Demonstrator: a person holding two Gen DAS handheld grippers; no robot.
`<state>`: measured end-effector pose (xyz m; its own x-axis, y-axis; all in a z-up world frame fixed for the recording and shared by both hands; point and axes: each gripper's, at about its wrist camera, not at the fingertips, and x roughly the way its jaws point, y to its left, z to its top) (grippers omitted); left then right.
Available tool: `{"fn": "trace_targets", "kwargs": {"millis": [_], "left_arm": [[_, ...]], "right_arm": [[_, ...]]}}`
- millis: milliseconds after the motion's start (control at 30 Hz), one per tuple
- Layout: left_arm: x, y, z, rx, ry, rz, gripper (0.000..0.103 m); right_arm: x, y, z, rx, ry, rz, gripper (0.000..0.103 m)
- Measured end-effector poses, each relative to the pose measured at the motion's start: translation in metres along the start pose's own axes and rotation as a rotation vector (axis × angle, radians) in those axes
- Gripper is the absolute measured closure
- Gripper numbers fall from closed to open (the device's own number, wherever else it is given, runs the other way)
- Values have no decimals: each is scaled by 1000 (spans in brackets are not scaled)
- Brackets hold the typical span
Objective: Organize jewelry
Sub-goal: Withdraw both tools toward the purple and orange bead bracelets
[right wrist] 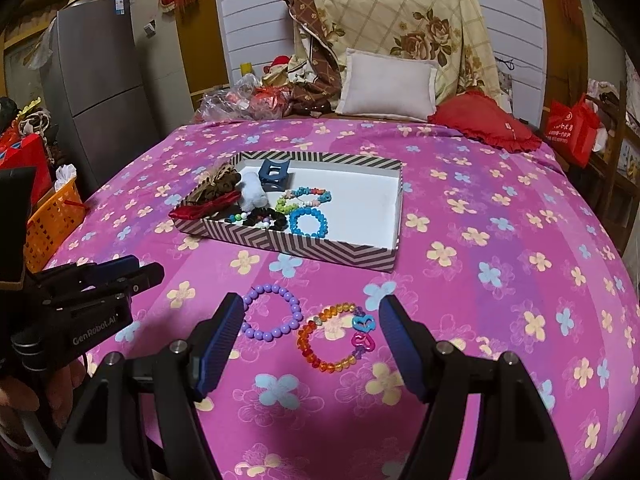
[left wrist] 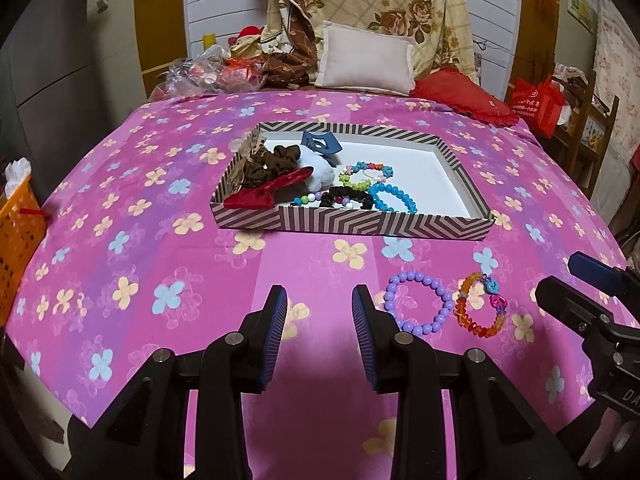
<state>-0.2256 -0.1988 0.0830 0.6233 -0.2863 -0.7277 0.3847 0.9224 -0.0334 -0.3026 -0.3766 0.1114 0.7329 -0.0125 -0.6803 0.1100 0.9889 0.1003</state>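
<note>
A striped box lid tray (left wrist: 380, 225) (right wrist: 304, 245) lies on the pink flowered bedspread and holds hair ties, a blue claw clip (left wrist: 320, 145), a blue bead bracelet (left wrist: 394, 197) (right wrist: 308, 222) and other bracelets. A purple bead bracelet (left wrist: 418, 302) (right wrist: 272, 312) and an orange bead bracelet with charms (left wrist: 480, 306) (right wrist: 336, 338) lie side by side on the bedspread in front of the tray. My left gripper (left wrist: 319, 300) is open and empty, left of the purple bracelet. My right gripper (right wrist: 312, 312) is open, its fingers on either side of both bracelets, above them.
An orange basket (left wrist: 20, 224) (right wrist: 52, 220) stands off the bed's left edge. Pillows (left wrist: 366, 60), a red cushion (right wrist: 486, 122) and plastic bags (left wrist: 200, 72) lie at the head of the bed. A red bag (right wrist: 572, 128) hangs at the right.
</note>
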Motion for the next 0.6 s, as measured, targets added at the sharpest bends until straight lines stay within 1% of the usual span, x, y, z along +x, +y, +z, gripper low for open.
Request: {"fn": "trace_targets", "kwargs": {"millis": [600], "left_arm": [[12,0,-6,-3,33,0,66]], "right_arm": [[14,-2,-4,8,37,-3,29]]}}
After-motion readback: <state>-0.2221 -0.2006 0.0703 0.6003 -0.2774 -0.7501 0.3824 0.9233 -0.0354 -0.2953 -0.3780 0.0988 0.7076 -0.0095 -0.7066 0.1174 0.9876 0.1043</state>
